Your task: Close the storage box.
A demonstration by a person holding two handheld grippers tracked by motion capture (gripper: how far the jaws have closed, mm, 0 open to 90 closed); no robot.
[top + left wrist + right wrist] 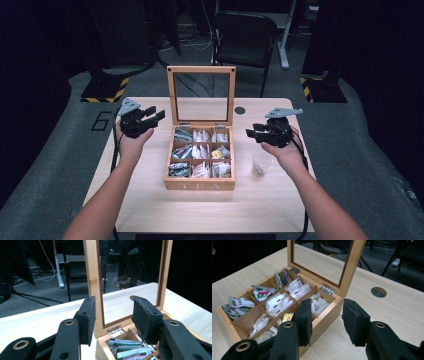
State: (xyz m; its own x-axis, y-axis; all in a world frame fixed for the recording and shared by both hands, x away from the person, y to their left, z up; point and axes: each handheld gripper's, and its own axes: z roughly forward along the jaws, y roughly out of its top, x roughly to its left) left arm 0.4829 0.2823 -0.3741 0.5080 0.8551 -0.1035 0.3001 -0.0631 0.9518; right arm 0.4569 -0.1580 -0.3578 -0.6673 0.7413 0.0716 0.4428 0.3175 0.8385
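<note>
A wooden tea box [200, 186] stands in the middle of the table, its glass lid [201, 70] propped upright at the back. Its compartments hold several tea bags [200, 152], green-and-white ones [262, 293] on one side and white ones [277, 302] in the middle. My left gripper [150, 116] hovers left of the box, open, with nothing between its pads; past its jaws stand the lid frame [92, 277] and a box corner [105, 345]. My right gripper [255, 132] hangs right of the box, open and empty, above the box's near corner [329, 312].
A clear plastic cup [261, 162] sits on the table under my right hand. A round cable hole [240, 110] lies behind the box to the right. A black chair [245, 35] and striped stand bases [105, 90] stand beyond the table's far edge.
</note>
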